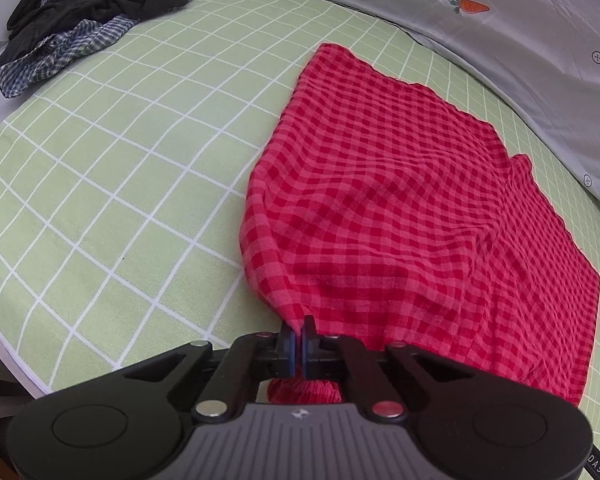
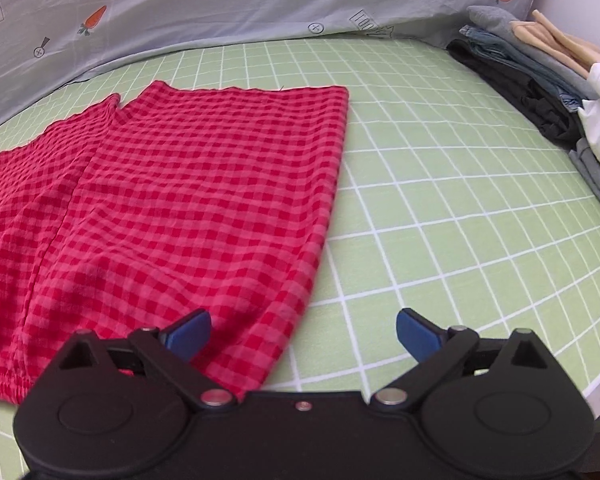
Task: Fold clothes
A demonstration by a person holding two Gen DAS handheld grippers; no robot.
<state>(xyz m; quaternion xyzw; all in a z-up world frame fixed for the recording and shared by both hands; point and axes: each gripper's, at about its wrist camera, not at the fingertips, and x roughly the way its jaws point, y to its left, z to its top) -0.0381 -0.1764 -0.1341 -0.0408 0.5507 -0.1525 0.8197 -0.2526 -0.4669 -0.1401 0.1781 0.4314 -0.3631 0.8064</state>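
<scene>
Red checked shorts (image 1: 400, 208) lie spread on the green grid sheet (image 1: 100, 200). The left gripper (image 1: 299, 338) is pinched tight on the waist corner, probably to lift that side for a fold. Its body hides the bunched waistband. The right gripper (image 2: 303, 330) has its fingers wide apart near the other waist corner, holding nothing. Folded clothes (image 2: 540, 80) wait far right, partly cut off.

Low wrist views, shared red shorts (image 1: 400, 208).
</scene>
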